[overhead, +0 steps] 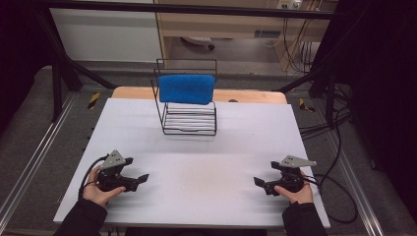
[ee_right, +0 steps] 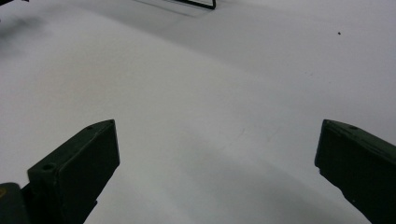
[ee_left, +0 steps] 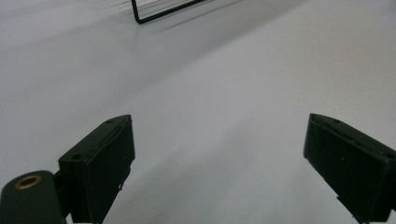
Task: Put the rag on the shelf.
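Blue towel (overhead: 186, 89) hangs folded over the top rail of a black wire rack (overhead: 189, 120) in the upper middle of the high view, its lower edge dropping behind the rack's upright wires. That rack stands on the white table (overhead: 206, 147) near the far edge, where a strip of bare wood shows behind the white surface. Between the rack's front wire and the two grippers lies a broad stretch of bare white tabletop across the middle of the frame. At lower left of the high view the left gripper (overhead: 140, 179) sits close to the near left corner of the table, held by a hand, its jaws pointing toward the centre; in the left gripper view they stand wide apart with nothing between them, and a corner of the rack's base wire (ee_left: 159, 14) shows at the top of that frame, well apart from the jaws. At lower right of the high view the right gripper (overhead: 259, 182) is held near the table's right edge, also aimed inward; the right gripper view shows its jaws spread wide and released, grasping nothing, with a sliver of the rack's base (ee_right: 198, 3) at the top edge. Cables trail off the right side of the table.
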